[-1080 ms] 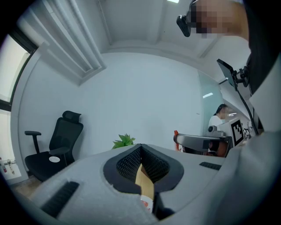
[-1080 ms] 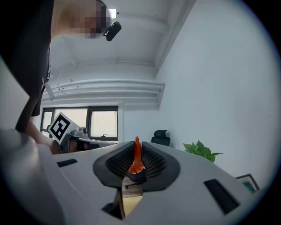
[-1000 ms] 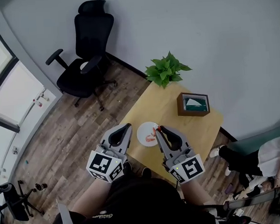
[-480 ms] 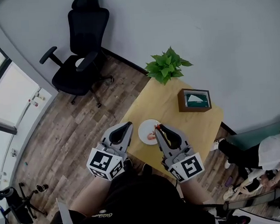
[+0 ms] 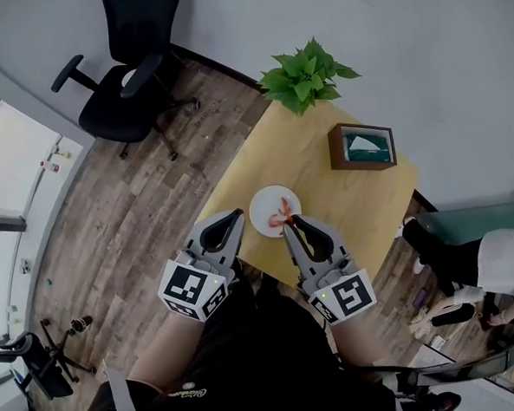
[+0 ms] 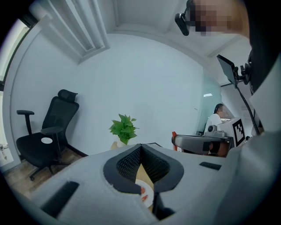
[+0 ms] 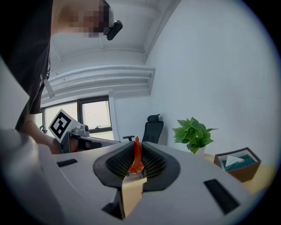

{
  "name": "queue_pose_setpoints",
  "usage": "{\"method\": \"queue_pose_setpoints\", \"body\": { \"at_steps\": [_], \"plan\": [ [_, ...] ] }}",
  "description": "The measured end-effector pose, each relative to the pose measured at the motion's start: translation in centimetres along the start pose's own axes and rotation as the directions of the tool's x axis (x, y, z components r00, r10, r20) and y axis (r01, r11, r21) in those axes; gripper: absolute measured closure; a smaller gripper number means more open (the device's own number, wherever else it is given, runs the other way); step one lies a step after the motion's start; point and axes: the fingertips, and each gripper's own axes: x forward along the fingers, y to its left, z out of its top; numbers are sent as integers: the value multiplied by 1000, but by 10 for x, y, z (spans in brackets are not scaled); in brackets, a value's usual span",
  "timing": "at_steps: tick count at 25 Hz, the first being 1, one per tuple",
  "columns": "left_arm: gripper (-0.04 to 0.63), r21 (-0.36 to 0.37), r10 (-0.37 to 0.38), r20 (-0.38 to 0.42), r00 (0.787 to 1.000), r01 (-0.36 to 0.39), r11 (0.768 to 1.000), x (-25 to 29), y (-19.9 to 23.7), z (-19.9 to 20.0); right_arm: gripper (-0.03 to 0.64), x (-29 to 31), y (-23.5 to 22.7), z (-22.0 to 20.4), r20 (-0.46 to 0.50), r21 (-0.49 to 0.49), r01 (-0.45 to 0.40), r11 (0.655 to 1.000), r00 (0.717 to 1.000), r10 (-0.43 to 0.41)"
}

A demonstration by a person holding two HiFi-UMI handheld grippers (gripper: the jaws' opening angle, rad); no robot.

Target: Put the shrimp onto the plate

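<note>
A white plate (image 5: 270, 210) lies near the front edge of the wooden table (image 5: 326, 196). Through the left gripper view I see red pieces on the plate (image 6: 148, 192). My right gripper (image 5: 288, 226) is at the plate's near right rim, shut on an orange-red shrimp (image 5: 285, 214). In the right gripper view the shrimp (image 7: 136, 159) stands upright between the jaws of the right gripper (image 7: 135, 153). My left gripper (image 5: 237, 216) hovers just left of the plate, off the table's edge. Its jaws meet in the left gripper view with nothing between them, so the left gripper (image 6: 141, 151) is shut.
A potted green plant (image 5: 304, 74) stands at the table's far corner, and a brown tissue box (image 5: 363, 147) at the back right. A black office chair (image 5: 123, 74) is on the wooden floor to the left. A person (image 5: 495, 268) sits at the right.
The head view has shifted, so the table and plate sit higher in the frame. Both grippers keep their places beside the plate, and the right one still holds the shrimp.
</note>
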Motion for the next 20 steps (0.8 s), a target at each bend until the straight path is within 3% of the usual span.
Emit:
{"method": "queue_pose_setpoints", "body": {
  "at_steps": [9, 20],
  "plan": [
    [591, -41, -22, -60, 998, 19, 999, 9, -3, -37, 568, 0, -5, -36, -62, 28, 11, 1000, 998, -10],
    [591, -69, -21, -60, 998, 17, 998, 7, -2, -44, 568, 17, -11, -58, -117, -16, 0, 1000, 993, -2]
  ]
}}
